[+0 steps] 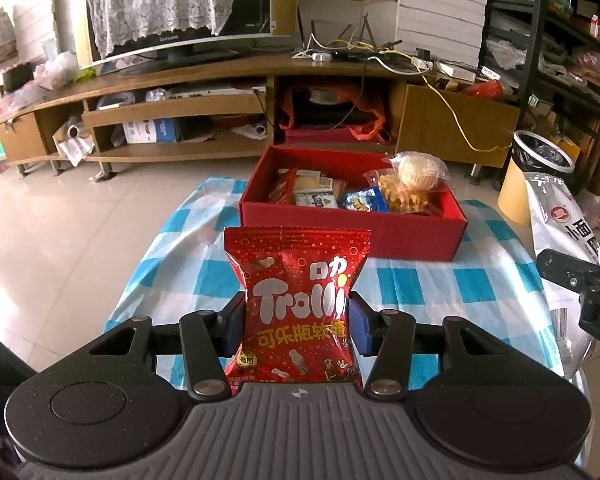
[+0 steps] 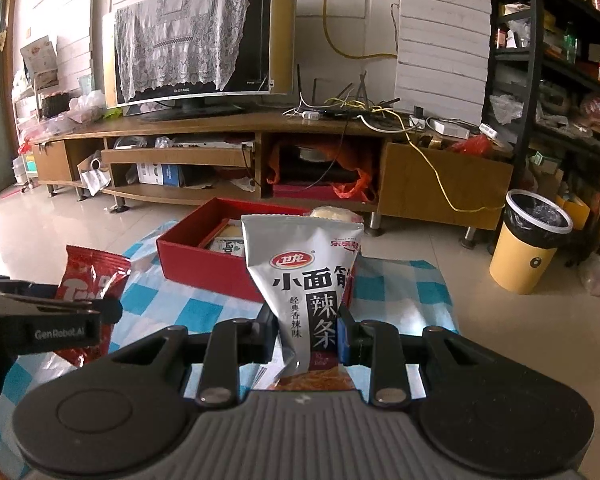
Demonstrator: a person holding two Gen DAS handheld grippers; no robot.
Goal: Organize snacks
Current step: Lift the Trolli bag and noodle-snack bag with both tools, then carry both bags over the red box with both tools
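My left gripper (image 1: 298,322) is shut on a red Trolli candy bag (image 1: 296,296), held upright above the blue-and-white checked cloth (image 1: 172,268). My right gripper (image 2: 306,334) is shut on a silver spicy-strip snack bag (image 2: 306,280), also upright. Ahead on the cloth stands an open red box (image 1: 352,228) holding several snacks, with a round white pastry (image 1: 418,170) on top at its right. The box also shows in the right wrist view (image 2: 204,268). The silver bag (image 1: 560,216) and right gripper appear at the right edge of the left wrist view; the Trolli bag (image 2: 88,276) appears at left of the right wrist view.
A wooden TV stand (image 1: 220,76) with a lace-draped TV (image 1: 172,4) runs along the back. A yellow bin with a black liner (image 2: 530,248) stands on the tiled floor at right, beside dark shelving (image 2: 560,80). A yellow cable (image 2: 432,168) hangs over the stand.
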